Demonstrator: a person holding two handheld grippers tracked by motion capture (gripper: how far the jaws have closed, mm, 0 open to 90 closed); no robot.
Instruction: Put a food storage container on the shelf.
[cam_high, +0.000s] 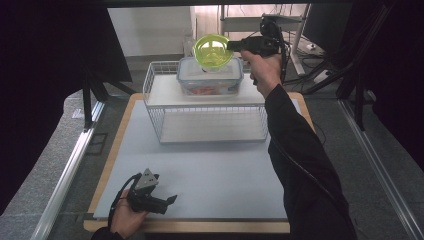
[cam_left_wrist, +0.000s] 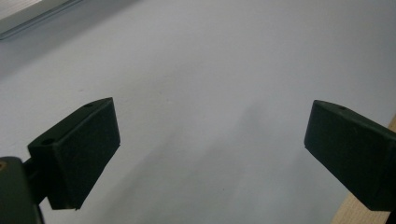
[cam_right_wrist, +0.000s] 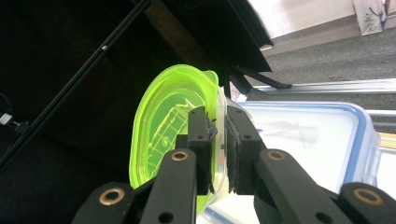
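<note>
Above the far end of the worktop (cam_high: 200, 175), the right hand-held gripper (cam_high: 231, 46) clenches the rim of a lime-green bowl (cam_high: 213, 50) and holds it tipped on edge over a lidded clear container (cam_high: 210, 76), which sits on the top shelf of a white wire rack (cam_high: 205, 102). The bowl lies out past the jaws, toward the person's left, its open face turned to the high camera; in the right gripper view the jaws pinch its wall (cam_right_wrist: 177, 121) with the container's blue-edged lid (cam_right_wrist: 299, 135) just beyond. The left hand-held gripper (cam_high: 170, 200) rests well apart at the near edge, jaws spread on nothing. Reddish contents inside the container are too blurred to name, and whether the bowl touches the lid cannot be told
</note>
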